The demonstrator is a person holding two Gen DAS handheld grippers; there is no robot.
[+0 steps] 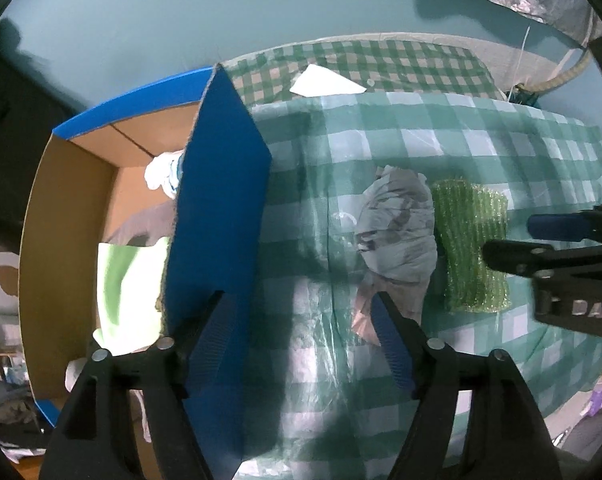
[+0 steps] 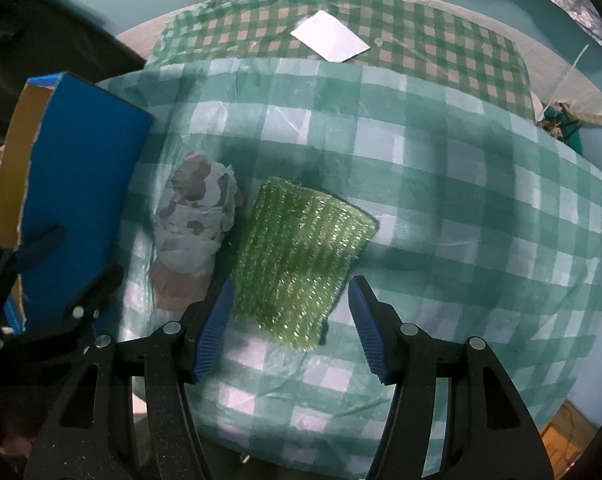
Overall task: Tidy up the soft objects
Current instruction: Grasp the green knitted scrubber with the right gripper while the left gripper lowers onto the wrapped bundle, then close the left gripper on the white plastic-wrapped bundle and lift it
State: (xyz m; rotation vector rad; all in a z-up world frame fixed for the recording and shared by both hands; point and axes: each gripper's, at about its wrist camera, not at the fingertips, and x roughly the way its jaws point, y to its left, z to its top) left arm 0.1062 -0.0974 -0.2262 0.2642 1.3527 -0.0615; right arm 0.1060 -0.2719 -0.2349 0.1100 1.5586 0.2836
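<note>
Both grippers: black plastic frames, silver round screws, ribbed blue pads on fingers (image 2: 215, 330); white lettering.

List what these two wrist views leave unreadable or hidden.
- Box contents: left wrist view, blue flap covers much of the pile.
- Lettering on the right gripper: left wrist view, cut off by the frame edge.
- Patterned cloth bundle: right wrist view, too crumpled to identify.
</note>
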